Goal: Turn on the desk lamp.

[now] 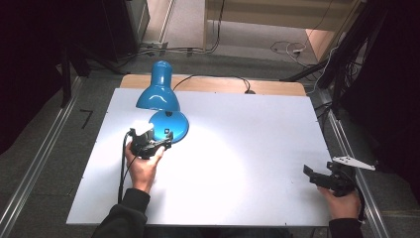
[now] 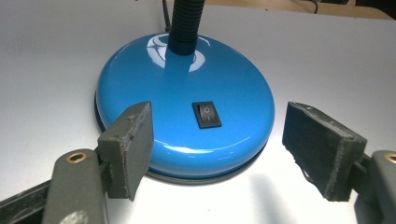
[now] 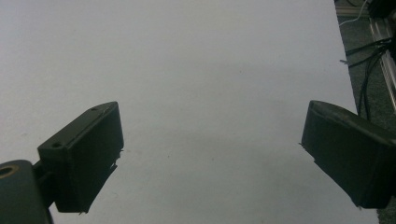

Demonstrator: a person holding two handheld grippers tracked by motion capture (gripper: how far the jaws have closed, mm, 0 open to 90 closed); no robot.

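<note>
Lamplight is spreading over a white table (image 1: 257,148) from a blue desk lamp (image 1: 159,94) that is standing near the table's far left part. Its bell-shaped shade is tilting down toward the near side, and its round blue base (image 1: 171,124) is sitting flat on the table just below the shade. A black cable is running from behind the lamp toward the far edge.

Near the base, the person's left hand (image 1: 143,166) is holding the left gripper (image 1: 148,141), which is pointing at the near edge of the base. In the left gripper view, the two grey padded jaws are standing wide apart, one at each side of the base's near rim, with nothing pressed between them. The left pad (image 2: 130,149) is appearing in front of the base's left edge; whether it is touching the base cannot be told. A small black rocker switch (image 2: 207,114) is sitting on top of the base, roughly midway between the jaws, and a black ribbed neck (image 2: 187,23) is rising from the base's far part.

At the table's near right corner, well apart from the lamp, the person's right hand (image 1: 341,201) is holding the right gripper (image 1: 317,176). In the right gripper view its black jaws are also standing wide apart over bare white table, holding nothing.
</note>
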